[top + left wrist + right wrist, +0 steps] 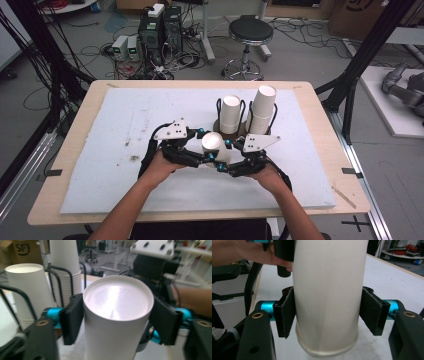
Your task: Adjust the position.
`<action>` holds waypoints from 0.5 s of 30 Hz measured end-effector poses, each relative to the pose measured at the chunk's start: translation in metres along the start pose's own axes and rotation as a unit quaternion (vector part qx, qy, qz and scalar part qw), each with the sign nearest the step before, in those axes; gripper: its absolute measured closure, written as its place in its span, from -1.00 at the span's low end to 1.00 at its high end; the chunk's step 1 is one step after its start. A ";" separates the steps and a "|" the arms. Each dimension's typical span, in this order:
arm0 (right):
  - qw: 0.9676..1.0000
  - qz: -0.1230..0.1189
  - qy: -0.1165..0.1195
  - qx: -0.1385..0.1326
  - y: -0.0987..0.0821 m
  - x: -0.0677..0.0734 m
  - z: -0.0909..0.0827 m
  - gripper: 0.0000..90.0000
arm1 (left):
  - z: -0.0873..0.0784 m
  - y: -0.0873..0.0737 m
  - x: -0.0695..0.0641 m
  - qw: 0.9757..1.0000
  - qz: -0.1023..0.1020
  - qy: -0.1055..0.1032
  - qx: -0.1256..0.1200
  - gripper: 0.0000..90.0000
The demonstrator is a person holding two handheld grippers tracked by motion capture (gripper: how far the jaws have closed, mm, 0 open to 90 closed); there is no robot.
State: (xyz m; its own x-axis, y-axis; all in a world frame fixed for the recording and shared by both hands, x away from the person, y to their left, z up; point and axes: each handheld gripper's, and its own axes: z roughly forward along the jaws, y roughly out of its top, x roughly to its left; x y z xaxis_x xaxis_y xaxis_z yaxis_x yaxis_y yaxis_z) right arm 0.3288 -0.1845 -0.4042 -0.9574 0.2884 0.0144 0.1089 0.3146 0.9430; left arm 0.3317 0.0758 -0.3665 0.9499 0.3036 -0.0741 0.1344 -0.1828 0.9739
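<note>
An upside-down white paper cup (215,144) stands between my two grippers at the middle of the white mat. My left gripper (207,146) has it from the left. In the left gripper view the black pads (73,317) lie against both sides of the cup (117,315) just under its closed base. My right gripper (223,155) has it from the right. In the right gripper view that gripper's pads (287,315) flank the cup (325,290) lower down, just above its rolled rim, and touch its wall.
Just behind the cup a black wire holder (218,107) carries two stacks of inverted cups, a shorter one (231,114) and a taller one (262,110). The white mat (125,150) covers a wooden table. A stool (250,32) and computers stand on the floor beyond.
</note>
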 end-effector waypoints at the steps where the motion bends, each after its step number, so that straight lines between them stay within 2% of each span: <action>1: 1.000 -0.003 0.001 0.004 0.000 -0.001 -0.001 -0.21 | -0.002 0.004 0.001 1.000 0.003 0.003 0.006 -0.55; 3: 1.000 -0.004 -0.001 0.006 0.000 -0.001 -0.002 -0.20 | -0.003 0.005 0.001 1.000 0.003 -0.003 0.004 -0.55; 4: 1.000 -0.009 0.002 0.010 0.001 -0.001 -0.003 -0.20 | -0.005 0.011 0.001 1.000 0.009 -0.014 0.007 -0.55; 5: 1.000 -0.009 0.002 0.010 0.001 -0.001 -0.003 -0.20 | -0.005 0.011 0.001 1.000 0.009 -0.014 0.007 -0.55; 6: 1.000 -0.016 0.007 0.014 0.003 -0.001 -0.003 -0.20 | -0.006 0.016 0.002 0.999 0.016 -0.026 0.017 -0.55; 7: 1.000 -0.018 0.010 0.017 0.003 -0.001 -0.003 -0.20 | -0.006 0.016 0.002 0.999 0.016 -0.026 0.017 -0.55; 9: 0.999 -0.023 0.012 0.021 0.004 -0.001 -0.002 -0.20 | -0.007 0.019 0.003 0.999 0.021 -0.036 0.028 -0.55; 10: 0.999 -0.028 0.020 0.029 0.006 0.000 -0.001 -0.20 | -0.006 0.020 0.004 0.998 0.022 -0.043 0.039 -0.55; 14: 0.998 -0.037 0.030 0.034 0.008 0.002 0.001 -0.19 | -0.001 0.016 0.006 0.996 0.019 -0.053 0.065 -0.55; 15: 0.998 -0.037 0.030 0.034 0.008 0.002 0.001 -0.19 | -0.001 0.016 0.006 0.996 0.019 -0.053 0.065 -0.54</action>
State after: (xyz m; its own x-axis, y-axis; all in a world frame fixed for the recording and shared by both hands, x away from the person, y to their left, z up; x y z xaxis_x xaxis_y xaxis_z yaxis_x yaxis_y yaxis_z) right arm 0.3278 -0.1802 -0.3972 -0.9777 0.2077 -0.0321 0.0537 0.3941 0.9175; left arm 0.3395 0.0760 -0.3509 0.9786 0.1944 -0.0669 0.1266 -0.3139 0.9410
